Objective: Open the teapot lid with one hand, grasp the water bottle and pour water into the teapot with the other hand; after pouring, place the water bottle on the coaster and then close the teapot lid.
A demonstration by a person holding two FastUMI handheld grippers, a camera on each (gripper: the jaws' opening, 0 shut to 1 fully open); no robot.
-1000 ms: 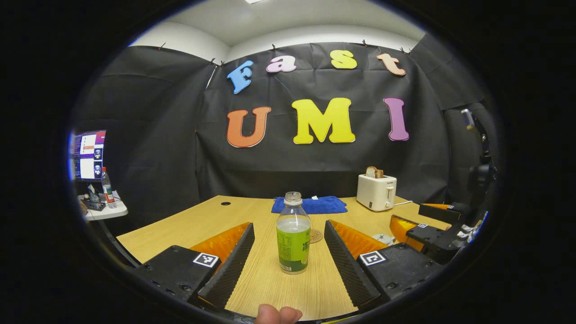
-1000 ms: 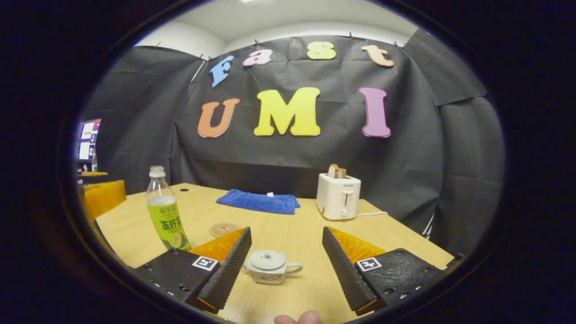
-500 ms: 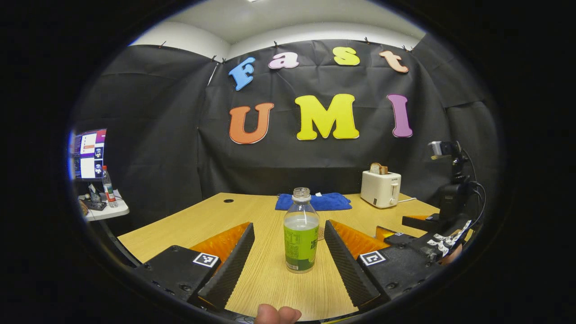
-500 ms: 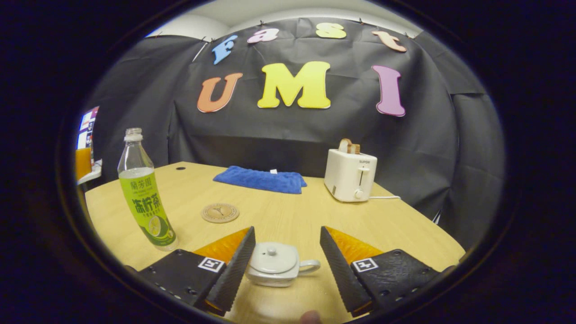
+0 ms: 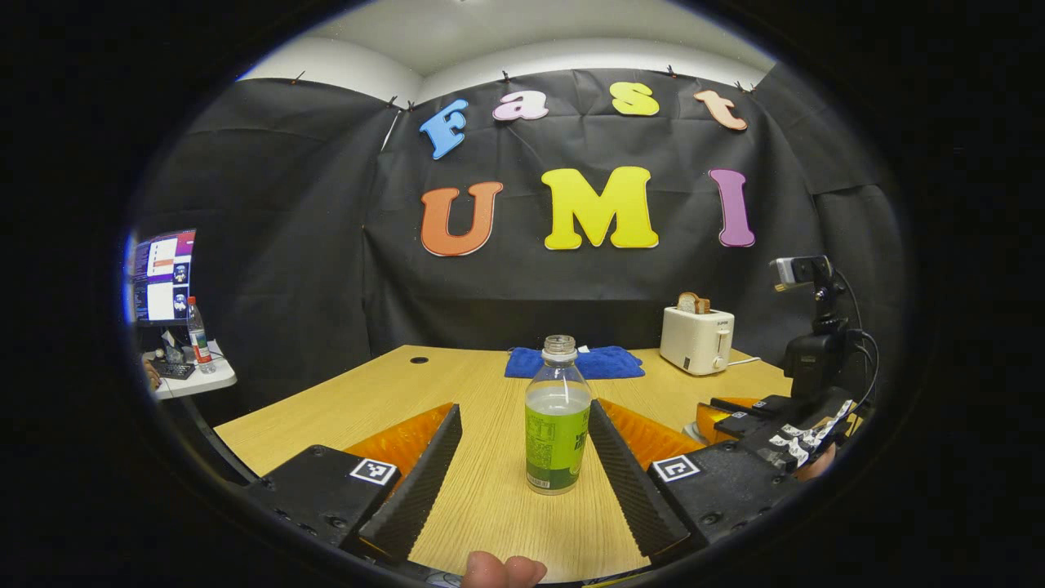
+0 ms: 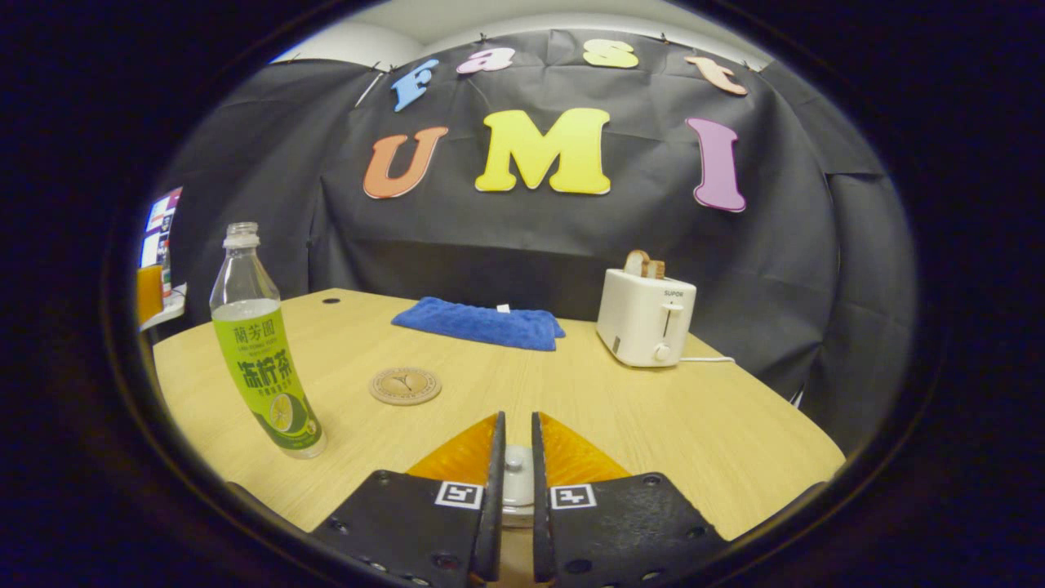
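Observation:
An uncapped clear water bottle (image 5: pixel 558 425) with a green label stands on the wooden table (image 5: pixel 351 400). It is between the fingers of my open left gripper (image 5: pixel 522 412), close to the right-hand finger. In the right gripper view the bottle (image 6: pixel 261 359) stands at the far left. My right gripper (image 6: pixel 516 420) is shut on the knob of the white teapot lid (image 6: pixel 513 463); the pot below is mostly hidden by the fingers. A round coaster (image 6: pixel 405 385) lies flat to the left, between the bottle and the teapot. The right gripper (image 5: pixel 735 406) also shows at the right of the left gripper view.
A white toaster (image 6: pixel 645 317) with bread stands at the back right, its cord trailing right. A folded blue cloth (image 6: pixel 478 322) lies at the back centre. A side desk with a monitor (image 5: pixel 161 278) stands off to the left. A thumb (image 5: pixel 502 569) shows at the bottom edge.
My right gripper came down over the teapot and shut on the lid knob. The left gripper shifted slightly, so the bottle now stands nearer its right-hand finger.

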